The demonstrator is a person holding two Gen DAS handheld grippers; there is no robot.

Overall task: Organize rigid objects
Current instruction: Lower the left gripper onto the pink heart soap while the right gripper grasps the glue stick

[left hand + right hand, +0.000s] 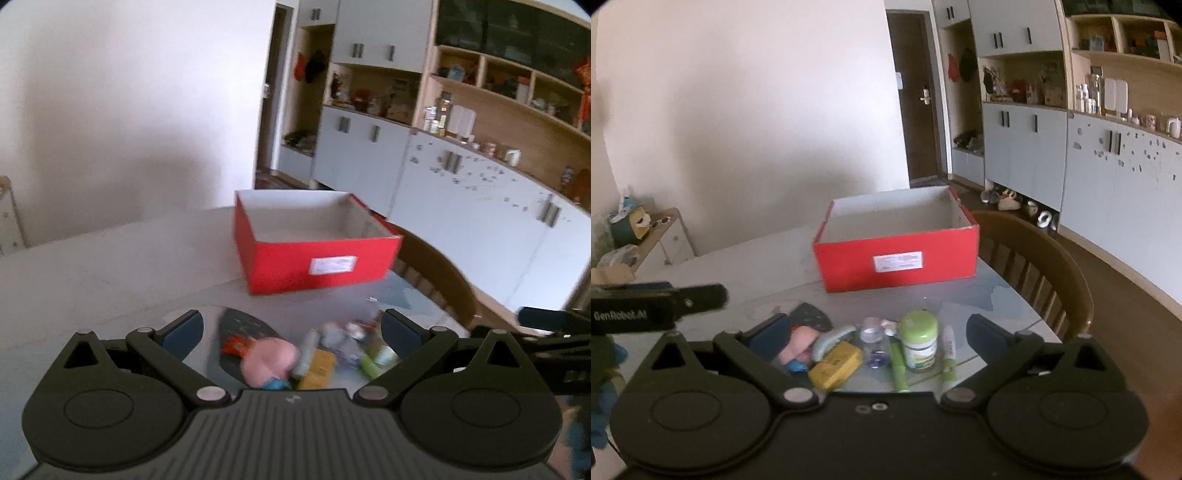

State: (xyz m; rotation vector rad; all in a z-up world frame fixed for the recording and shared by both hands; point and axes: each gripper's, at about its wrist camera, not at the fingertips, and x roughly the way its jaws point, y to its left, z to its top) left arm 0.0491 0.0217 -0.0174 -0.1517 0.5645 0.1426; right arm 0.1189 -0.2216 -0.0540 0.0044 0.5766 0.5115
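Note:
An open red box with a white label stands on the table beyond a pile of small items. The pile holds a pink toy, a yellow block, a green-lidded jar, a green pen, a small tube and a dark flat piece. My left gripper is open and empty above the pile. My right gripper is open and empty above it too. The left gripper's body shows at the left of the right wrist view.
A wooden chair stands at the table's right side. Grey cabinets and shelves line the right wall. A low side cabinet with clutter stands at the far left. The white table extends left of the box.

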